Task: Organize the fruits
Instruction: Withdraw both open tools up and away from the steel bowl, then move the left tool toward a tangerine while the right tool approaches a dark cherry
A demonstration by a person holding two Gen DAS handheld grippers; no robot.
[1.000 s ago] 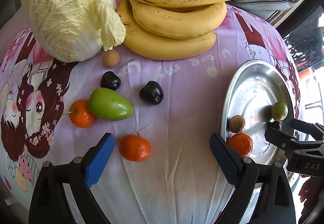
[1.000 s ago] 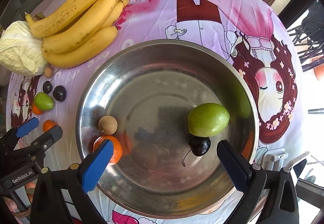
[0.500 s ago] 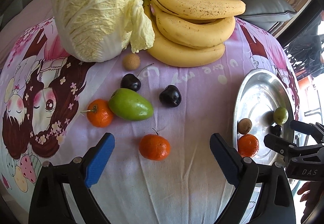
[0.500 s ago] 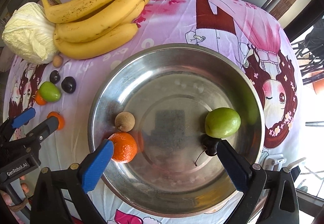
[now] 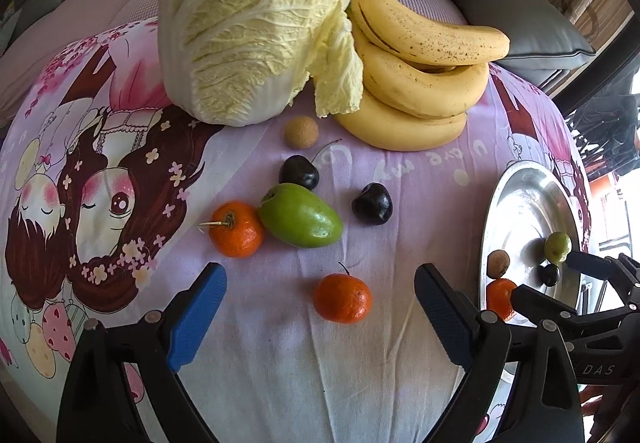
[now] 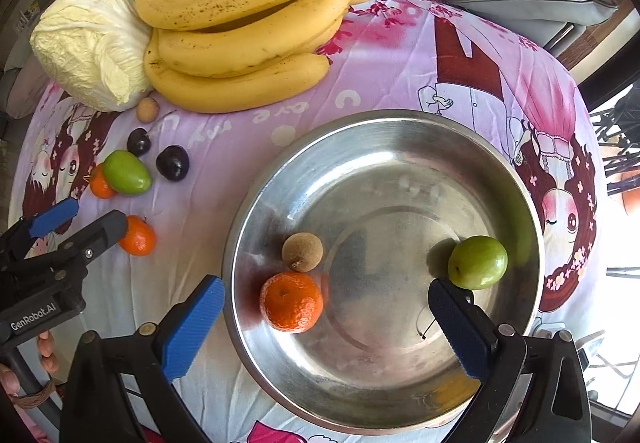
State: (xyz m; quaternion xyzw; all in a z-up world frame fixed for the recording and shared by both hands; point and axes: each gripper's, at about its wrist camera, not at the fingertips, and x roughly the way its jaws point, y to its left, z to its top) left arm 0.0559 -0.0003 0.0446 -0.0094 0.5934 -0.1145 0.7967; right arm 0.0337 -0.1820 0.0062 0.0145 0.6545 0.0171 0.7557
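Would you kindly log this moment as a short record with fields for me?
surface: printed purple cloth
bowl: steel, holds a tangerine, a longan, a green fruit and a cherry
loose fruit: two tangerines, green mango, two cherries, longan
back of cloth: bananas, cabbage
left gripper: open, nearest tangerine between its fingers
right gripper: open over the bowl
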